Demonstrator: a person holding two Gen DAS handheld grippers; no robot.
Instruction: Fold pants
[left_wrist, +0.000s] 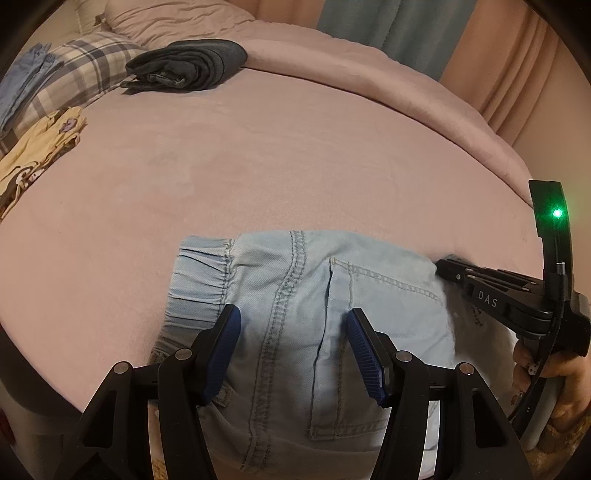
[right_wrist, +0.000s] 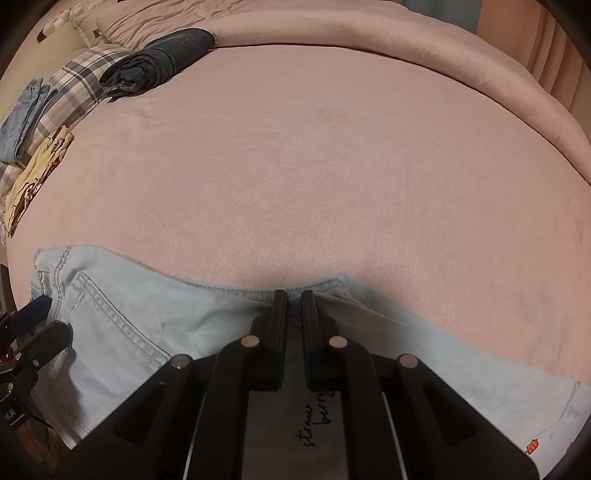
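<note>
— What colours do I have on my feeds?
— Pale blue pants (left_wrist: 295, 295) on a pink bed (left_wrist: 295, 155).
— And the pillow (left_wrist: 85, 70)?
— Grey-and-white plaid, beside dark grey folded jeans (left_wrist: 188, 64). My left tongs (left_wrist: 293, 350) have blue pads.

Light blue denim pants (left_wrist: 295, 295), elastic waistband and stitched back pocket facing up, spread flat along the near edge of a pink bed (left_wrist: 295, 147), one leg edge bunched.

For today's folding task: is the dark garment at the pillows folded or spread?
Folded: the dark garment lies as a compact stacked bundle beside the plaid pillow.
</note>
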